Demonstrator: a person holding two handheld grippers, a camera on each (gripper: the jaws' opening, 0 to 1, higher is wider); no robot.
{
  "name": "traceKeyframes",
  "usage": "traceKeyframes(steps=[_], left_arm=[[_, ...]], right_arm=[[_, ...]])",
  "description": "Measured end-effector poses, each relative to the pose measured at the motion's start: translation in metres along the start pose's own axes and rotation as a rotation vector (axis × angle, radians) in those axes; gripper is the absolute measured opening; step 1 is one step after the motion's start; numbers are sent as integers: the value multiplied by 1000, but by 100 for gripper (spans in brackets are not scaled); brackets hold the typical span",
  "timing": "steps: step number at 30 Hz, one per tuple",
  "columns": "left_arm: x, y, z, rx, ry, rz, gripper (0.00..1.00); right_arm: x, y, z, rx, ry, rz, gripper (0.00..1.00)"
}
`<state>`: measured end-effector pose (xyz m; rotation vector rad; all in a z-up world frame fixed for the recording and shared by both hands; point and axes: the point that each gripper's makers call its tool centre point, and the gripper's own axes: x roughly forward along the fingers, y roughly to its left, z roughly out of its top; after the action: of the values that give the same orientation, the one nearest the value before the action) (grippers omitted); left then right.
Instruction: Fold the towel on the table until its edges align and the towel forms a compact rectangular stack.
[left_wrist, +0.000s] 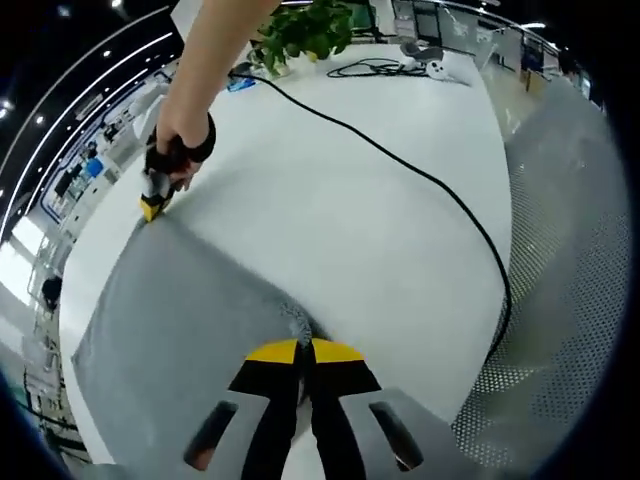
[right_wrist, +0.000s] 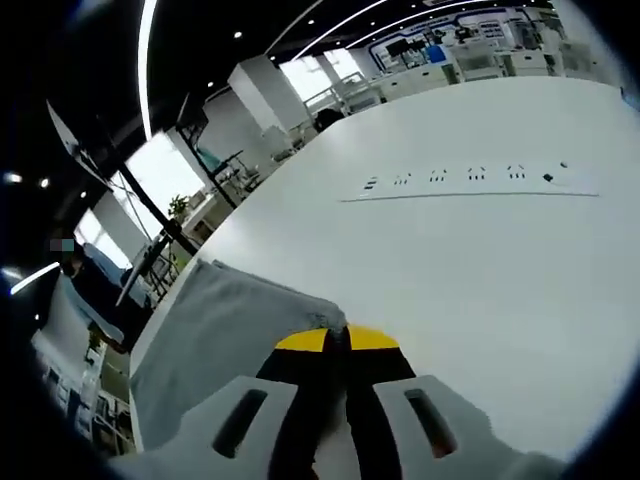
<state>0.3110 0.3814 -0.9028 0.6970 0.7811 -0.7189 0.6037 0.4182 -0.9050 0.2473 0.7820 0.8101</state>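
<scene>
A grey towel (left_wrist: 180, 310) lies spread on the white table (left_wrist: 350, 200). My left gripper (left_wrist: 303, 347) rises from the bottom of the left gripper view, yellow tips shut on the towel's near corner. At the upper left of that view a person's hand (left_wrist: 182, 140) holds my right gripper (left_wrist: 152, 207), its yellow tip down on the towel's far corner. In the right gripper view the right gripper (right_wrist: 337, 338) is shut on a corner of the towel (right_wrist: 220, 320), which stretches away to the left over the table (right_wrist: 480, 270).
A black cable (left_wrist: 420, 172) runs across the table from a potted plant (left_wrist: 310, 30) at the far edge. A perforated grey metal surface (left_wrist: 570, 280) borders the table on the right. A row of sockets (right_wrist: 470, 178) sits in the tabletop beyond the towel.
</scene>
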Motion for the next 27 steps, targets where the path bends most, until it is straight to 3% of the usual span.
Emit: traceKeyframes(steps=[8, 14, 27], left_arm=[[14, -18, 14, 152, 14, -75, 2], [19, -24, 25, 166, -3, -106, 2], [26, -37, 43, 198, -25, -153, 2]], right_arm=[[-11, -22, 3, -32, -6, -30, 3], [-21, -39, 6, -140, 19, -78, 3], [-38, -63, 5, -243, 45, -144, 4]])
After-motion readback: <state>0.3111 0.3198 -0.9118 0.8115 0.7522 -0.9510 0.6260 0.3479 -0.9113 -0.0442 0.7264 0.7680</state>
